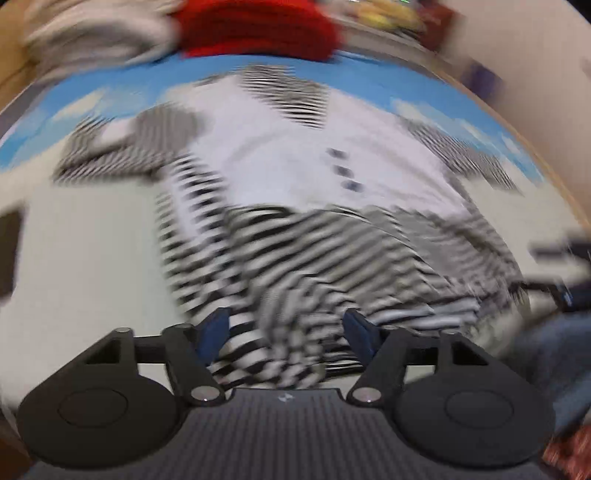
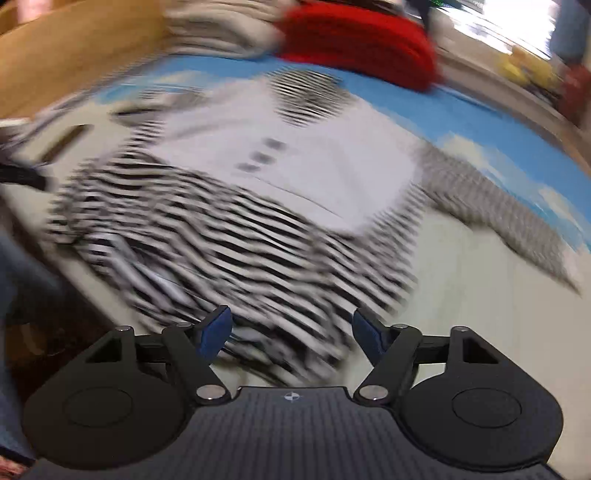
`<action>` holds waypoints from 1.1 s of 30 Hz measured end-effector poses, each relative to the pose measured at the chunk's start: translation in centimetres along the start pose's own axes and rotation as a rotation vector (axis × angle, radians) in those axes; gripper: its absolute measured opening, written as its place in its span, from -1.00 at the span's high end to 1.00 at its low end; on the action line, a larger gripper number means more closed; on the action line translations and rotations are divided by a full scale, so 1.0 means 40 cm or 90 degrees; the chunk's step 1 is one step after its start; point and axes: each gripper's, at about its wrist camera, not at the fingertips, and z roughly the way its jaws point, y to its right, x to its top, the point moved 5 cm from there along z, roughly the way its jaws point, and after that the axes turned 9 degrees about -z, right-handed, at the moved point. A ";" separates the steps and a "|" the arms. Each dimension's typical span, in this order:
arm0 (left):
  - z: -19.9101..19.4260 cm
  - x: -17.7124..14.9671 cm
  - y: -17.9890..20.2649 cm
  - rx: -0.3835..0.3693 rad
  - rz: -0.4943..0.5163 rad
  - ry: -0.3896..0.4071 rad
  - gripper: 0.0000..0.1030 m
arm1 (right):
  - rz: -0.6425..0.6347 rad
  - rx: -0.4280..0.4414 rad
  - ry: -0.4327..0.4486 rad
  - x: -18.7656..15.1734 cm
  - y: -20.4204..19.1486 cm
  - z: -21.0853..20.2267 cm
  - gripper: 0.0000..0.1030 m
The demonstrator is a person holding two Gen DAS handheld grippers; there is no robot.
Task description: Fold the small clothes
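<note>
A small black-and-white striped garment (image 1: 314, 236) lies spread on a pale tabletop (image 1: 92, 258), its lower half folded up in soft, rumpled ridges over a plain white chest panel that carries three dark buttons (image 1: 345, 170) in a short row. The knit looks thin and pliant; the stripes are narrow and close-set, and heavy motion blur smears them in both wrist views. One striped sleeve (image 2: 498, 206) trails out flat to the side across the table, tapering toward the cuff.

The left gripper (image 1: 288, 328) hangs above the near, bunched edge of the garment with its jaws standing apart, the blue pads (image 1: 216, 328) clear of the cloth and nothing clamped between them. The right gripper (image 2: 291, 330) is likewise parted above the striped hem, its blue-faced fingers (image 2: 218, 328) pressing on nothing. Both tools are matte black plastic, with rounded disc housings and a ribbed grey body.

Beyond the garment runs a bright blue mat (image 1: 92, 92) printed with pale patches. At the far edge sit a chunky red knitted item (image 2: 362, 44) and, beside it, a stack of cream-coloured fabric (image 2: 221, 26). Blue denim (image 2: 22, 280), apparently the person's leg, shows at the near table edge.
</note>
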 end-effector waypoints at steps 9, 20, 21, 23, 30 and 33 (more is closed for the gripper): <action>0.194 -0.061 0.063 -0.003 0.131 -0.123 -0.01 | -0.085 0.060 -0.081 0.023 -0.087 0.191 0.31; 0.108 -0.057 0.002 -0.008 0.099 -0.077 0.66 | -0.093 0.063 -0.012 0.036 -0.088 0.121 0.77; 0.110 -0.061 0.000 -0.005 0.098 -0.076 0.66 | -0.087 0.069 -0.021 0.030 -0.084 0.129 0.74; 0.123 -0.067 0.004 0.003 0.092 -0.078 0.66 | -0.059 0.076 -0.029 0.023 -0.073 0.145 0.70; 0.094 -0.033 0.013 0.010 0.062 -0.032 0.67 | -0.025 0.053 0.007 0.053 -0.055 0.127 0.79; 0.042 -0.013 0.018 -0.005 0.053 -0.007 0.68 | -0.033 0.050 0.031 0.068 -0.049 0.082 0.83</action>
